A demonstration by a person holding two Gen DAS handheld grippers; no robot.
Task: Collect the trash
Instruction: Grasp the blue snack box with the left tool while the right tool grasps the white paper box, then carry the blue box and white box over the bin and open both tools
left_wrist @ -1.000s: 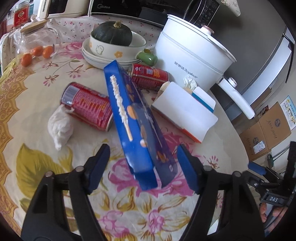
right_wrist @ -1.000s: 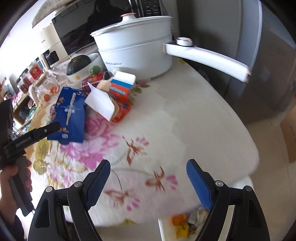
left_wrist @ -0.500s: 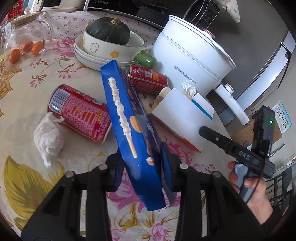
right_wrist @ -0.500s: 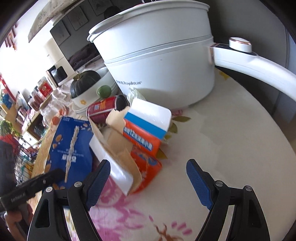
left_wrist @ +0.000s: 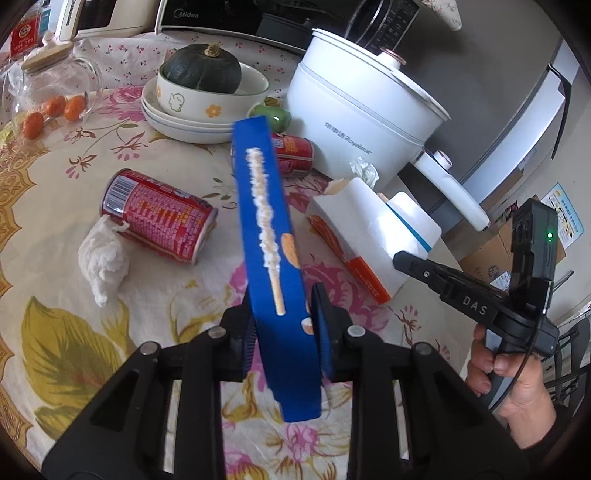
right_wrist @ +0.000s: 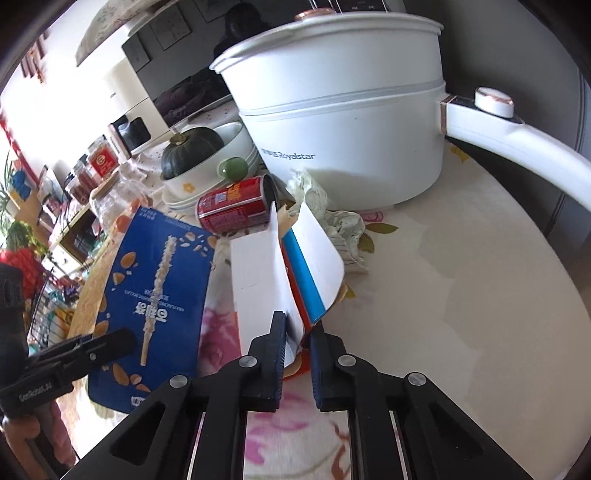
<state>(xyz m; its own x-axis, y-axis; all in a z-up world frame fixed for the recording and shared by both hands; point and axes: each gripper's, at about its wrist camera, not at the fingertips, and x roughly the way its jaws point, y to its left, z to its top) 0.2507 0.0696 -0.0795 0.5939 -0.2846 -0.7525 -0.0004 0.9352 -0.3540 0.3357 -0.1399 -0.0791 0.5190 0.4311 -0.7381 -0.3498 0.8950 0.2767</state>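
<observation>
My left gripper (left_wrist: 282, 334) has just been closing and now pinches the long flat blue cardboard snack box (left_wrist: 271, 258) by its lower part, the box tilted up off the floral tablecloth (left_wrist: 74, 332) with a printed coated biscuit stick running down its face. My right gripper (right_wrist: 297, 339) has just been closing too, and its pads are clamped on the near edge of the torn white, orange and blue paper carton (right_wrist: 280, 280) (its flaps splay open toward the pot). Its black handle reads "DAS" in the left view. Beyond the blue box lie two red drink cans on their sides, one (left_wrist: 159, 216) touching a crumpled white tissue (left_wrist: 103, 258), the other (right_wrist: 234, 205) just before the white lidded electric pot (right_wrist: 351, 122) marked "Royalstar". Behind, a dark appliance (left_wrist: 236, 16) reads "Midea".
</observation>
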